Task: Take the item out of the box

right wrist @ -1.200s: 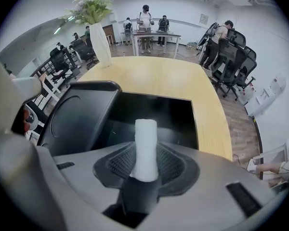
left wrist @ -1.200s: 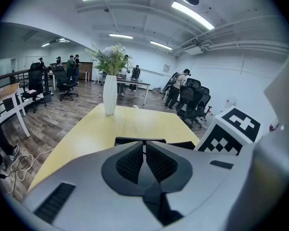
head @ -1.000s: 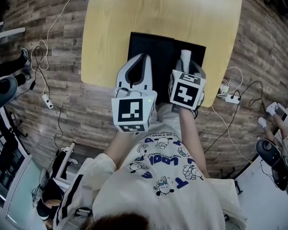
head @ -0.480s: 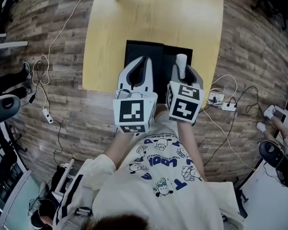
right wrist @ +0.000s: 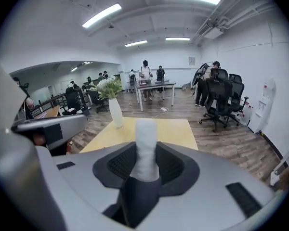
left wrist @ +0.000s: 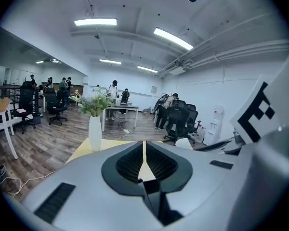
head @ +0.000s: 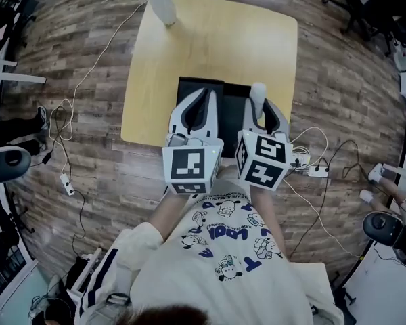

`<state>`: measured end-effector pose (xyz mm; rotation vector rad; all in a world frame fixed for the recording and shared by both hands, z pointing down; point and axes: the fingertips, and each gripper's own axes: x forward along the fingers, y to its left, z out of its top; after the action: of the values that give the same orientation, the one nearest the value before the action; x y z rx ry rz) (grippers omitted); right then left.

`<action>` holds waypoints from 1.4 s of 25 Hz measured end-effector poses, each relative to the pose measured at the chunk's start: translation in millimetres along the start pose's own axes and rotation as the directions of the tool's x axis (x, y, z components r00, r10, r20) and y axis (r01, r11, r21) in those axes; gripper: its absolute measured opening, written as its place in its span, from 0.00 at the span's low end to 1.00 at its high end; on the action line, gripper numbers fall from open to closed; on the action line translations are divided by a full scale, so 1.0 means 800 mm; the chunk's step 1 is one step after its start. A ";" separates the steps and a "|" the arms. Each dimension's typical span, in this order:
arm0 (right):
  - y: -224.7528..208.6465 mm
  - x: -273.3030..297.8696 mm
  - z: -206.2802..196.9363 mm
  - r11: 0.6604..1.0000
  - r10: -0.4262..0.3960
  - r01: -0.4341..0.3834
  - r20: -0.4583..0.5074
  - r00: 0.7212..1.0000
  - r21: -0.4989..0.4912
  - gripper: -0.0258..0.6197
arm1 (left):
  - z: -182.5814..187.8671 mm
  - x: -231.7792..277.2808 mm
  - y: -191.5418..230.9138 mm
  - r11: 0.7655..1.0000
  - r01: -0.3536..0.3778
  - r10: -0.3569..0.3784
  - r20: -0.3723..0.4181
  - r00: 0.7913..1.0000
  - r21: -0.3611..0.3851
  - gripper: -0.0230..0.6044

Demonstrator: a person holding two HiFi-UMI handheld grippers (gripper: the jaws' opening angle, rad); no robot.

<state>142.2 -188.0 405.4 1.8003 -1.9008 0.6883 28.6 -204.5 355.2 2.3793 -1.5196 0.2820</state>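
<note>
Since the earlier frame both grippers have come up from the flat black rectangular box (head: pixel 189 90), and the head view now takes in the whole pale wooden table (head: pixel 210 42), with a white vase of flowers (head: pixel 162 5) at its far edge. The right gripper (head: pixel 258 107) has its jaws part-way closed on a white, soft-looking cylindrical item (head: pixel 257 92). Its own view shows the item (right wrist: pixel 145 138) gripped by its lower end and standing out past the tips of the right gripper (right wrist: pixel 145 165). The left gripper (head: pixel 206 97) holds nothing. In its own view the jaws of the left gripper (left wrist: pixel 144 147) are drawn together to a thin slit, through which only table shows. The item is therefore in the right jaws, over the right part of the box and, by appearance, lifted free of it. The inside of the box is masked by the grippers and cannot be assessed. Judged step: the lift-out, in its closing phase. The next move calls for carrying the item sideways clear of the box and setting it on bare table. The grip should hold firm, since a soft item held by one end could slip.
</note>
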 end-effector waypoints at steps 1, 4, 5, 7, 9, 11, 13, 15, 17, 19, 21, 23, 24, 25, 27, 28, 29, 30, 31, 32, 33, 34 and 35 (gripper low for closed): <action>0.000 -0.003 0.008 1.000 0.001 -0.001 0.023 1.000 -0.001 0.27 | 0.006 -0.001 -0.003 1.000 0.002 -0.002 0.012 1.000 0.005 0.08; 0.001 -0.012 0.029 1.000 0.010 -0.009 0.079 0.997 -0.008 0.27 | 0.022 -0.004 -0.008 1.000 0.002 -0.003 0.047 0.999 0.015 0.08; 0.001 -0.015 0.034 1.000 0.013 -0.012 0.094 0.995 -0.011 0.27 | 0.027 -0.005 -0.008 1.000 0.000 -0.001 0.058 0.998 0.016 0.08; 0.003 -0.022 0.044 1.000 0.016 -0.014 0.126 0.992 -0.016 0.27 | 0.035 -0.009 -0.009 1.000 -0.004 0.002 0.076 0.997 0.019 0.08; 0.005 -0.027 0.053 1.000 0.017 -0.013 0.156 0.988 -0.023 0.27 | 0.044 -0.012 -0.010 1.000 -0.005 0.003 0.094 0.996 0.027 0.08; 0.005 -0.032 0.061 0.999 0.016 -0.010 0.187 0.982 -0.031 0.27 | 0.052 -0.016 -0.011 0.999 -0.007 0.002 0.112 0.994 0.037 0.08; 0.005 -0.037 0.068 0.999 0.017 -0.010 0.216 0.976 -0.033 0.27 | 0.059 -0.019 -0.013 0.999 -0.008 0.002 0.129 0.992 0.045 0.08; 0.007 -0.042 0.075 0.999 0.024 -0.016 0.245 0.969 -0.032 0.26 | 0.066 -0.023 -0.013 0.999 -0.012 0.005 0.146 0.989 0.051 0.08; 0.011 -0.047 0.082 0.999 0.034 -0.026 0.274 0.961 -0.036 0.27 | 0.074 -0.026 -0.013 0.998 -0.019 0.010 0.165 0.986 0.056 0.08; 0.016 -0.052 0.088 0.998 0.046 -0.035 0.301 0.953 -0.042 0.26 | 0.081 -0.030 -0.012 0.998 -0.025 0.014 0.182 0.983 0.062 0.08; 0.019 -0.057 0.092 0.998 0.058 -0.045 0.325 0.944 -0.047 0.26 | 0.087 -0.033 -0.012 0.997 -0.030 0.016 0.197 0.980 0.066 0.08; 0.022 -0.062 0.098 0.997 0.070 -0.055 0.351 0.934 -0.054 0.27 | 0.093 -0.035 -0.012 0.997 -0.036 0.021 0.209 0.978 0.069 0.08; 0.023 -0.064 0.100 0.997 0.076 -0.060 0.365 0.928 -0.057 0.26 | 0.095 -0.036 -0.012 0.997 -0.039 0.023 0.215 0.976 0.071 0.08; 0.024 -0.066 0.102 0.996 0.082 -0.064 0.377 0.923 -0.060 0.26 | 0.097 -0.037 -0.012 0.996 -0.042 0.025 0.220 0.975 0.073 0.08; 0.025 -0.070 0.105 0.996 0.088 -0.068 0.395 0.914 -0.063 0.26 | 0.100 -0.040 -0.013 0.996 -0.045 0.027 0.231 0.973 0.076 0.08; 0.026 -0.072 0.106 0.996 0.089 -0.068 0.402 0.911 -0.065 0.26 | 0.101 -0.041 -0.014 0.996 -0.046 0.027 0.235 0.972 0.077 0.08; 0.026 -0.074 0.106 0.995 0.090 -0.069 0.407 0.909 -0.066 0.26 | 0.102 -0.043 -0.014 0.996 -0.047 0.027 0.239 0.971 0.078 0.08; 0.026 -0.076 0.107 0.995 0.090 -0.069 0.412 0.907 -0.067 0.26 | 0.103 -0.044 -0.015 0.996 -0.048 0.028 0.243 0.970 0.079 0.08; 0.026 -0.077 0.107 0.995 0.091 -0.069 0.417 0.904 -0.068 0.27 | 0.103 -0.045 -0.015 0.996 -0.049 0.028 0.245 0.969 0.080 0.08; 0.027 -0.079 0.107 0.995 0.092 -0.070 0.422 0.902 -0.069 0.26 | 0.103 -0.046 -0.015 0.996 -0.049 0.028 0.247 0.969 0.080 0.08; 0.027 -0.080 0.108 0.995 0.094 -0.070 0.427 0.899 -0.070 0.26 | 0.104 -0.047 -0.015 0.996 -0.049 0.028 0.249 0.968 0.081 0.08; 0.028 -0.081 0.108 0.995 0.096 -0.071 0.431 0.897 -0.072 0.26 | 0.103 -0.048 -0.015 0.996 -0.049 0.028 0.249 0.968 0.081 0.08; 0.029 -0.082 0.108 0.995 0.097 -0.072 0.436 0.895 -0.074 0.26 | 0.103 -0.048 -0.015 0.996 -0.050 0.028 0.250 0.968 0.081 0.08</action>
<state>125.9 -189.6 295.8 1.9698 -2.2690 0.2582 23.5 -196.2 263.9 2.5334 -1.6961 0.0587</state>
